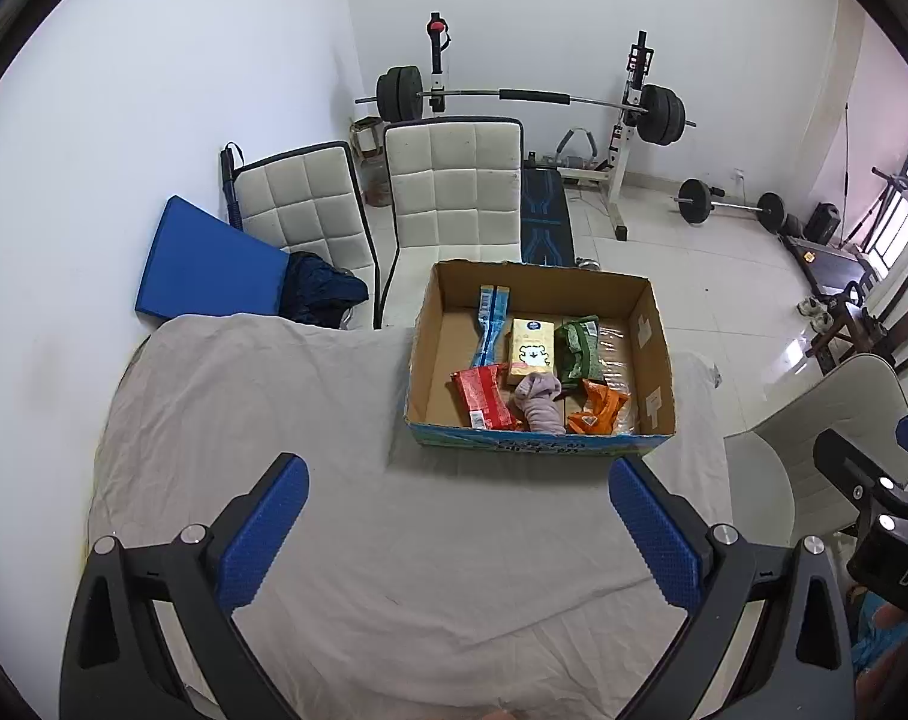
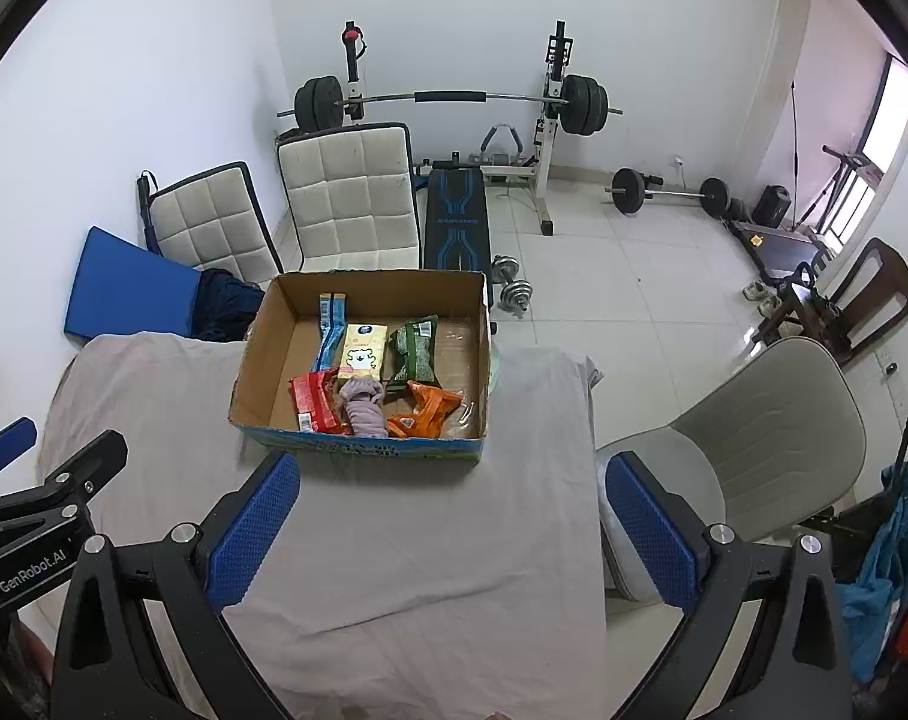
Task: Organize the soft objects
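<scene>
Six soft items lie in the box point(image 1: 655, 354); the sock point(image 1: 538, 402) rests at its near wall. Both the left gripper point(image 1: 457, 519) and right gripper point(image 2: 451, 516) hover before the box, spread wide and empty. Any tidying reach should probably clear that wall first.

Six soft items in cardboard box point(image 2: 262, 360)

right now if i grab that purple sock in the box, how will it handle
The purple sock looks bunched and wrinkled, so it will probably flop and droop from the gripper. It seems light for its size. Lying against the red packet, it may drag that along.
</scene>
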A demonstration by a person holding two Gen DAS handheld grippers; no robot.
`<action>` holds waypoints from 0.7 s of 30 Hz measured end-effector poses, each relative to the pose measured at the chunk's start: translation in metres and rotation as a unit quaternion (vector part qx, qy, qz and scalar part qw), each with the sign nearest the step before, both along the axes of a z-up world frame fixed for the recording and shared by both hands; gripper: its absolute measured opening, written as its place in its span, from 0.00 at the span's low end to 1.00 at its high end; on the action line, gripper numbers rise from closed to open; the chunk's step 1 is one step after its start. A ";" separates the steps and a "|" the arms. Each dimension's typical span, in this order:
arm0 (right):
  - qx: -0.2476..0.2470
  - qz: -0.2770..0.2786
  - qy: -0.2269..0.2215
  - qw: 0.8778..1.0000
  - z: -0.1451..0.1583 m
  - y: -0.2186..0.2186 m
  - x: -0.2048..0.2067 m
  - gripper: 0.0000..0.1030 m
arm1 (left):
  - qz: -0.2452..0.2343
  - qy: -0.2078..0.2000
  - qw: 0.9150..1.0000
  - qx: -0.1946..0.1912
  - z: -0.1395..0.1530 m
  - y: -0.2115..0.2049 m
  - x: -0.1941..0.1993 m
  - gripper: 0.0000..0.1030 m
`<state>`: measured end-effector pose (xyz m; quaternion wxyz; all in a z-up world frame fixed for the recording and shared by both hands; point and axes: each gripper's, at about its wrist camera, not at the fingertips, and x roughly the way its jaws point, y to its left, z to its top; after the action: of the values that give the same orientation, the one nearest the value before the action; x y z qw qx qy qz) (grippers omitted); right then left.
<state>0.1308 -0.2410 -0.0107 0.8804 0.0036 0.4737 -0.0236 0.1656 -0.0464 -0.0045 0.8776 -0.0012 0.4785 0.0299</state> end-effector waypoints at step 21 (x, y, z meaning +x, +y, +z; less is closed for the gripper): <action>0.006 0.010 0.000 1.000 0.001 0.002 -0.003 1.00 | 0.003 -0.018 1.000 0.004 0.008 0.000 -0.001 1.00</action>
<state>0.1277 -0.2392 -0.0095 0.8804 0.0043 0.4741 -0.0116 0.1649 -0.0462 0.0037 0.8859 0.0003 0.4625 0.0340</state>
